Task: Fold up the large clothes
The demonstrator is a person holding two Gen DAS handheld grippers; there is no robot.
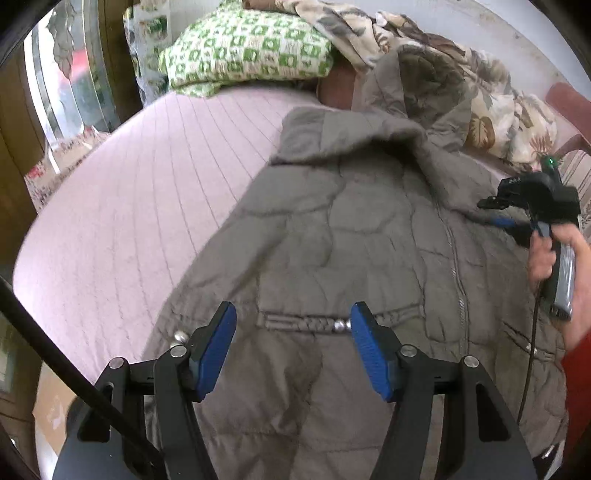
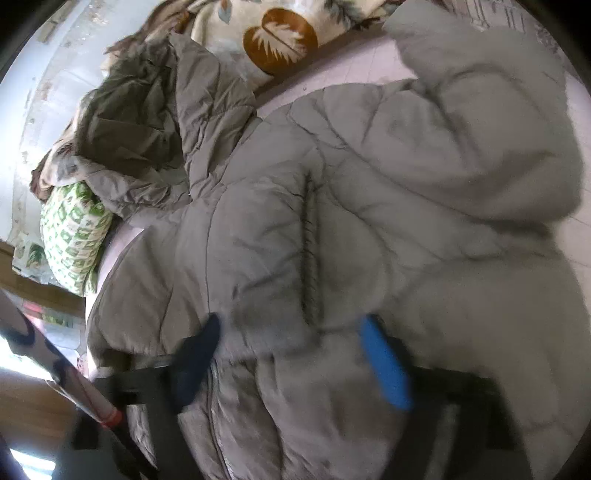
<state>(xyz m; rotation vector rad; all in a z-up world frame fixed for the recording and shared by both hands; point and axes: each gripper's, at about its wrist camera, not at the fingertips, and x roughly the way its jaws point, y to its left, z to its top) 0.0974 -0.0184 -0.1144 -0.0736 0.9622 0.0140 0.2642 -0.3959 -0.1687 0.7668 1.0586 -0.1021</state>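
Grey quilted coat (image 1: 332, 229) lies spread under both parted claws, left (image 1: 293, 347) and right (image 2: 291, 362).

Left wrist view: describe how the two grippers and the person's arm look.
The left gripper has black angular arms with silver pivot pins and ribbed blue pads. The right gripper is black, with a small green light, a grey handle and a thin dark cable hanging below. A red sleeve covers the arm.

A bed with a pink quilted cover (image 1: 147, 192) lies beneath and ahead of the fingers. Beyond them sit a green checked pillow (image 1: 247, 48), a leaf-print blanket (image 2: 280, 33) and a pale wall (image 1: 517, 44). Daylit window (image 1: 70, 74) far left.
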